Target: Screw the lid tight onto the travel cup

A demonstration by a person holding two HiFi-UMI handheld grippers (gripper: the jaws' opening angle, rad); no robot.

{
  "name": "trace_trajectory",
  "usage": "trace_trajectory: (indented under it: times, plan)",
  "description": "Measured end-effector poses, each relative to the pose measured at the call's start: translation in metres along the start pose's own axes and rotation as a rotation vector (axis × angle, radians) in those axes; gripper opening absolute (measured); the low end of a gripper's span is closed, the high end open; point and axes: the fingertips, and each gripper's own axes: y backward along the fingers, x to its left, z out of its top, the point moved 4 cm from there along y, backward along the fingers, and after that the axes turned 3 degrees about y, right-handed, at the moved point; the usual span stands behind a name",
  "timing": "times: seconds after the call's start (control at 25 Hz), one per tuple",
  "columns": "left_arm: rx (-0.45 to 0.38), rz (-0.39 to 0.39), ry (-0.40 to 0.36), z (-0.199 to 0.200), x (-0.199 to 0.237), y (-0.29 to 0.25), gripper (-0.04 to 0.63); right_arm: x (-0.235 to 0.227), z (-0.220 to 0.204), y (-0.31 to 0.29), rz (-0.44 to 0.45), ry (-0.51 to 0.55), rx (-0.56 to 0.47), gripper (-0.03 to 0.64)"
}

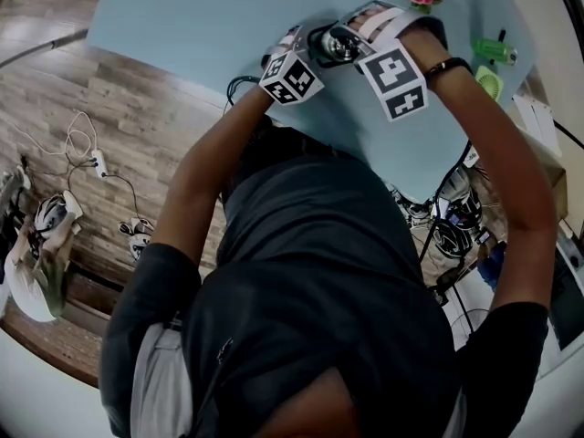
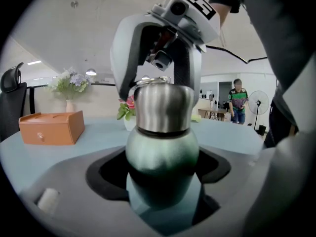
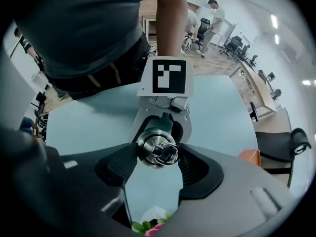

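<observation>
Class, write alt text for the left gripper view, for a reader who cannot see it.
The left gripper grips the green body of a travel cup, while the right gripper clamps its steel lid from above. Behind, on the pale blue table, stand an orange box and a vase of flowers.

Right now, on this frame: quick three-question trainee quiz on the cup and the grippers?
1. True or false: the left gripper is shut on the cup's green body.
2. The right gripper is shut on: A the lid; B a spoon; C nothing.
3. In the left gripper view, what orange thing stands on the table to the left of the cup?
Key: 1 true; 2 A; 3 the box.
</observation>
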Motion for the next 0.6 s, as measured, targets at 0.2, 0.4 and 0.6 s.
trace_trajectory:
  times: [0.2,0.4,0.6]
  plan:
    - [-0.003,-0.005,0.002,-0.001,0.0,0.001,0.431,-0.003,-0.002,0.002,-0.003,-0.35,-0.111,0.25]
    - [0.004,-0.001,-0.009,-0.001,-0.001,0.003,0.431,0.001,-0.002,0.002,-0.194,-0.867,-0.166,0.249]
    - [0.004,0.014,-0.008,-0.001,-0.001,0.002,0.431,0.007,0.001,0.0,-0.573,-1.54,-0.178,0.245]
